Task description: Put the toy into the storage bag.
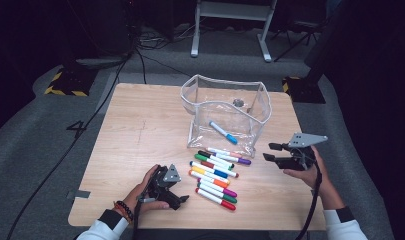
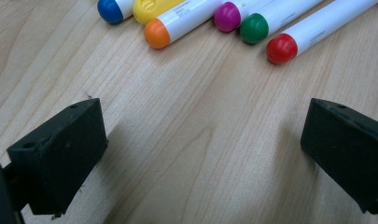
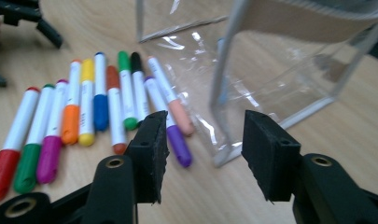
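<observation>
As one blue pen [image 1: 223, 132] lies in the clear pouch [image 1: 255, 107], right gripper [image 3: 203, 154] half-spread, empty, nearing purple pen [image 3: 173, 140]; left gripper [image 2: 200, 154] wide apart, idle.

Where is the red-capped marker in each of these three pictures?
High view: the red-capped marker lies nearest the person, at the front of the marker row.
Left gripper view: its red cap is at the upper right, rightmost in the row.
Right gripper view: it lies at the far left.
Shared landmark: the green-capped marker beside it.
</observation>
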### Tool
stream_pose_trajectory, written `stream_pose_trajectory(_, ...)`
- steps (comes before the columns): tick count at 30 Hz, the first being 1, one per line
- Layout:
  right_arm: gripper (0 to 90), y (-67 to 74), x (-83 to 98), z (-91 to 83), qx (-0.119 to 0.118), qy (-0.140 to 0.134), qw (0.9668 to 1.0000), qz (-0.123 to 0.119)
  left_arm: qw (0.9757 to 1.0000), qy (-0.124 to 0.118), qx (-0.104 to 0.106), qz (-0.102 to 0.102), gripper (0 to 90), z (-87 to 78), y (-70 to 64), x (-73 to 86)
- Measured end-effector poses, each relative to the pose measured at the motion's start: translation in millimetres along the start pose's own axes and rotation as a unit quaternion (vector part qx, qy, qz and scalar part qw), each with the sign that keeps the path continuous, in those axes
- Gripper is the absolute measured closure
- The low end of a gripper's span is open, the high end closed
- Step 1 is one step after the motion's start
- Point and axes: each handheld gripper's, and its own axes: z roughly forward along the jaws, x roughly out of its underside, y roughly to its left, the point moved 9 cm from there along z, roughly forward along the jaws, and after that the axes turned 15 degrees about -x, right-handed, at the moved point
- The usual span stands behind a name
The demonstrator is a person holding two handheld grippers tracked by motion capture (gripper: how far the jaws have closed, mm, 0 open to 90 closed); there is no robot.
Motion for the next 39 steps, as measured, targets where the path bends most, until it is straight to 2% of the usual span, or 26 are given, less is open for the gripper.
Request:
stream_pose_trajectory(4,57.0,12.8,12.3,19.3,-0.024,0.007,0.9997,-0.003,1.0000,-0.001,0.000,0.000,0.6,0.0,0.0,-0.2)
stream_pose_trajectory(7,60.0,20.4,21.0,40.8,-0.038,0.031,0.9987,-0.013,1.0000,0.000,0.001,0.001,0.6,-0.1,0.1,0.0)
stream_pose_trajectory(9,62.5,20.7,24.1,51.9,-0.040,0.042,0.9981,-0.020,1.0000,0.000,0.000,0.001,0.6,-0.1,0.1,0.0)
stream_pose_trajectory(12,63.2,16.0,30.3,70.0,-0.046,0.055,0.9973,-0.016,1.0000,0.000,0.000,0.000,0.6,0.0,0.1,0.0)
stream_pose_trajectory(15,62.4,7.2,37.0,82.2,-0.038,0.076,0.9962,-0.019,1.0000,-0.001,0.001,0.000,0.6,0.0,0.0,-0.2)
stream_pose_trajectory(19,60.7,-0.3,32.7,90.0,-0.034,0.064,0.9972,-0.020,1.0000,0.001,0.000,0.000,0.6,0.0,0.1,0.0)
stream_pose_trajectory(21,60.5,-4.4,31.9,95.1,-0.025,0.072,0.9968,-0.023,1.0000,0.001,0.001,0.001,0.5,-0.1,0.1,0.1)
stream_pose_trajectory(25,61.8,-8.1,33.7,105.8,-0.024,0.083,0.9960,-0.020,1.0000,0.001,0.001,0.001,0.6,0.0,0.1,0.0)
stream_pose_trajectory(28,64.8,-7.7,37.9,110.9,-0.034,0.092,0.9951,-0.012,1.0000,0.001,0.001,0.001,0.6,0.0,0.1,0.0)
stream_pose_trajectory(34,73.9,-5.0,43.1,104.7,-0.059,0.092,0.9940,-0.002,1.0000,0.002,0.000,0.001,0.6,-0.1,0.0,0.1)
stream_pose_trajectory(39,74.5,2.2,50.7,94.5,-0.065,0.102,0.9926,-0.004,1.0000,0.000,0.002,0.005,0.5,0.5,-5.1,-2.0)
